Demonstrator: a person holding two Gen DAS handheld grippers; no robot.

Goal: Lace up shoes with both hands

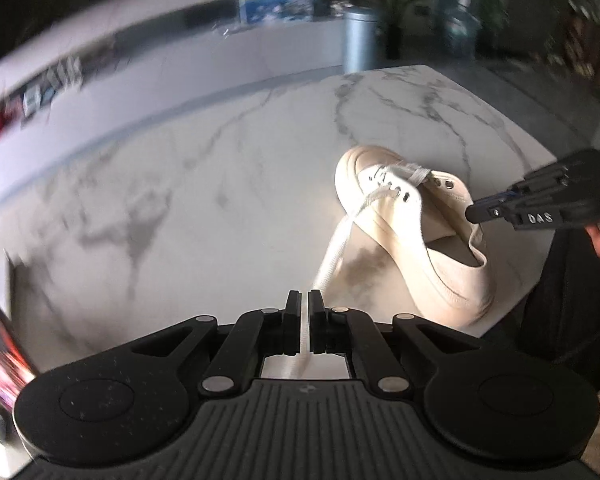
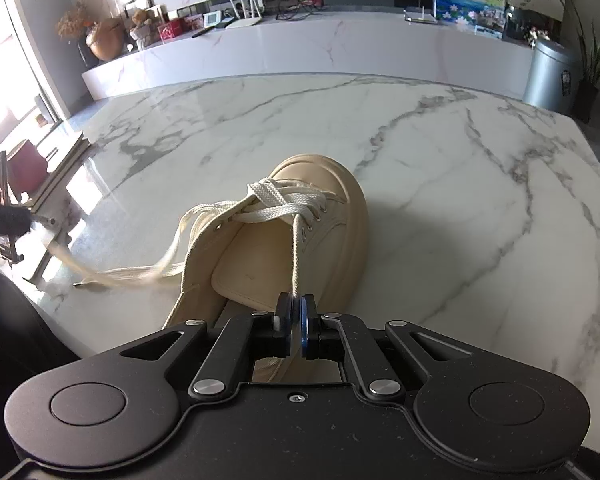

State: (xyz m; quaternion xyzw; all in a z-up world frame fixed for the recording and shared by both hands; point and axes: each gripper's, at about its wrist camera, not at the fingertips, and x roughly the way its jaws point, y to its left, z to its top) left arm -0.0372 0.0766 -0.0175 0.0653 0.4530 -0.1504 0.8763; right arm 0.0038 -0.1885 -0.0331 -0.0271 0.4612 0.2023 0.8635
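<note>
Two lace ends, one per gripper. Cream shoe (image 2: 300, 240) lies on the marble table (image 2: 460, 160), toe pointing away from the right wrist camera, lower eyelets already criss-crossed, upper eyelets bare.

Right gripper (image 2: 296, 312): fingers pressed together, pinching the right lace end (image 2: 296, 256), which runs taut from an eyelet straight back to the jaws.

Left gripper (image 1: 304, 312): fingers likewise closed on the left lace end (image 1: 332, 256); that strand slants from the eyelet row down to the jaws (left view is smeared, so finer detail there is unreadable).

Step in hand, as I judge it: drawing both ends snug after a crossing, midway through lacing.

Next move likely calls for crossing the strands again and feeding a tip through the next open eyelet (image 1: 447, 184); that needs a re-grip nearer the tip, with the other hand holding tension so the crossings don't slacken.
</note>
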